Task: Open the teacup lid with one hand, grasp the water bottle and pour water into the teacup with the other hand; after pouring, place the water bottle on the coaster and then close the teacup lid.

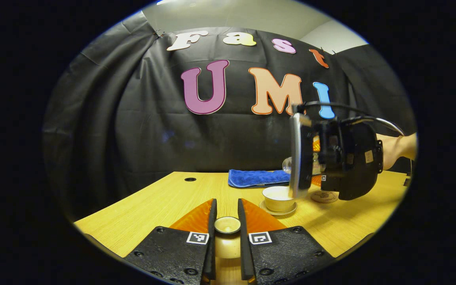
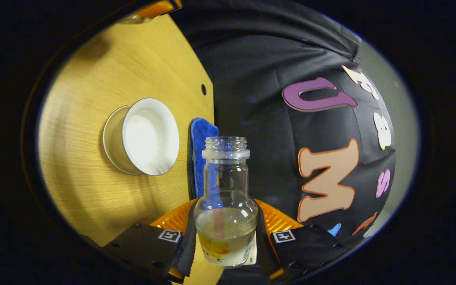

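Note:
My left gripper (image 1: 227,209) is shut on the teacup lid (image 1: 227,225) and holds it low over the table's near side. The open pale teacup (image 1: 278,197) stands on its saucer (image 1: 287,210) a little farther right. Above it, a hand holds my right gripper (image 1: 331,158) turned sideways. In the right gripper view that gripper (image 2: 225,206) is shut on the clear water bottle (image 2: 226,190), which has no cap. The bottle is tipped over, its mouth reaching out beside the teacup (image 2: 149,136). A little water lies in its lower part. I see no stream.
A folded blue cloth (image 1: 257,177) lies at the back of the wooden table (image 1: 164,206), behind the cup. A round coaster (image 1: 324,196) sits just right of the saucer, under the right gripper. The table's back edge has a small hole (image 1: 190,179).

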Demonstrator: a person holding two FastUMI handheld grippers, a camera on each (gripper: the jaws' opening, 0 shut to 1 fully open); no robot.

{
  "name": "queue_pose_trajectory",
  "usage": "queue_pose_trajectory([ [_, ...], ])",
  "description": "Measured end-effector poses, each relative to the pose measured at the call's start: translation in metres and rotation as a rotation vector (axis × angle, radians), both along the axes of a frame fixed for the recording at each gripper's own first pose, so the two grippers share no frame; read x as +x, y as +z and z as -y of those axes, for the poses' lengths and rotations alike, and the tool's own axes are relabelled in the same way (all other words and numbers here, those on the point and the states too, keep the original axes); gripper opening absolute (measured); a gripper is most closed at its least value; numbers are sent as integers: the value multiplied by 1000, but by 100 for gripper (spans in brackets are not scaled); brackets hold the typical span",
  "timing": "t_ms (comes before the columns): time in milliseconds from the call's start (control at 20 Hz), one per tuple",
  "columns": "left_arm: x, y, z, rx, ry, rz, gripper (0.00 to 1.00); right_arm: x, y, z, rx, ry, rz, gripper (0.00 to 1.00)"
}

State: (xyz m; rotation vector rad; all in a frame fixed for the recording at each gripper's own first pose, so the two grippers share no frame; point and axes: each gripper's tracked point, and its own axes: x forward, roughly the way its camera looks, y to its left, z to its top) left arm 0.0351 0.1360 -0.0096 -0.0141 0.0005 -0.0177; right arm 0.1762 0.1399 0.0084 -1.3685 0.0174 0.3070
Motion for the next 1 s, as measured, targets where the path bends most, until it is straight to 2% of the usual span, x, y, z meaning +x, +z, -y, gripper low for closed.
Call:
queue_pose_trajectory([
  [150,0,1,0,0,1,0,22,4,25,24,259,-53,-16,67],
  [300,1,0,-1,1,9,0,22,5,51,53,589,-94,-32,66],
  [400,0,0,-1,2,14,-1,22,8,50,59,810,-115,-99,66],
  [550,0,0,-2,1,25,0,22,11,45,68,1054,-133,-149,69],
  [600,0,0,-3,1,27,-1,22,11,37,73,1116,-144,-156,67],
  [700,0,-1,-2,1,28,0,22,8,24,77,1234,-147,-180,70],
  [750,0,0,-3,0,28,0,22,8,16,79,1323,-146,-188,67],
  [800,0,0,-3,1,28,0,22,8,10,82,1359,-160,-179,70],
  [1000,0,0,-3,0,28,-1,22,12,-7,90,1370,-193,-154,68],
])
